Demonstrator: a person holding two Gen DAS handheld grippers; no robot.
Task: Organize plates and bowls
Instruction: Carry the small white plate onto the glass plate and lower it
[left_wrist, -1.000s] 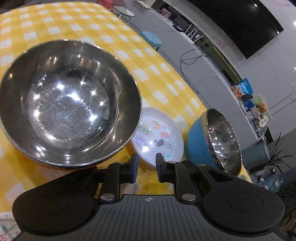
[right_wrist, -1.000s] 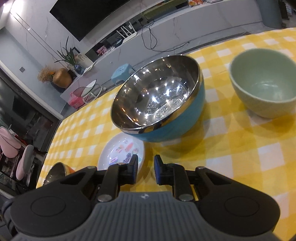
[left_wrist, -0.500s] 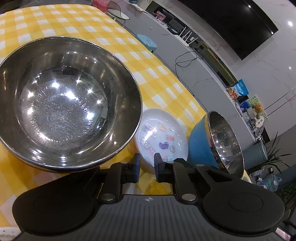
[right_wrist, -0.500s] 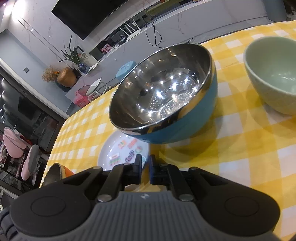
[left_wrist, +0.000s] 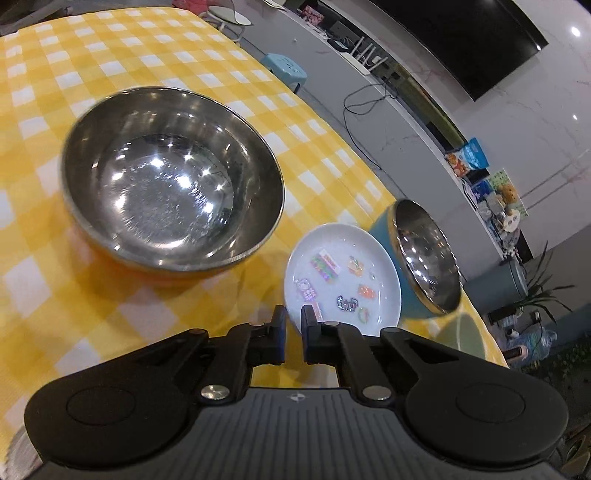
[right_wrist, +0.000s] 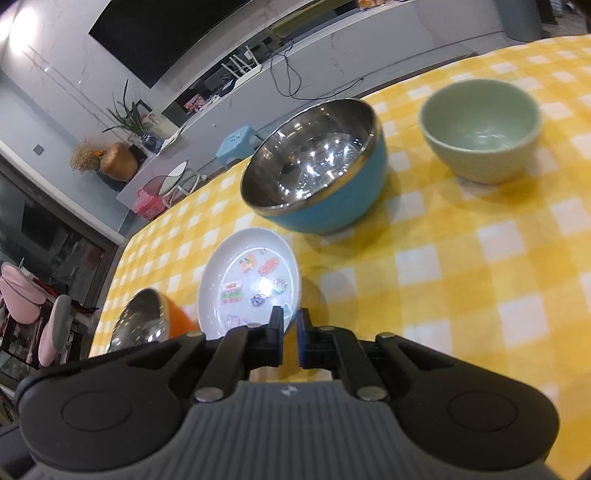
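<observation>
Left fingers (left_wrist: 279, 328) and right fingers (right_wrist: 275, 328) just closed on the one plate (left_wrist: 343, 269), now aloft; three bowls (right_wrist: 314, 162) (right_wrist: 480, 122) (right_wrist: 144, 321) below.

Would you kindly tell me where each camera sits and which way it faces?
Left wrist: rides the left gripper, angled down over the yellow checked tablecloth at the orange steel-lined bowl; only its jaws show.
Right wrist: rides the right gripper, facing the blue steel-lined bowl and pale green bowl.
Shared: white sticker-decorated plate.

Yellow checked tablecloth (left_wrist: 110, 74), blue stool (left_wrist: 286, 68), wall television (right_wrist: 155, 33)
</observation>
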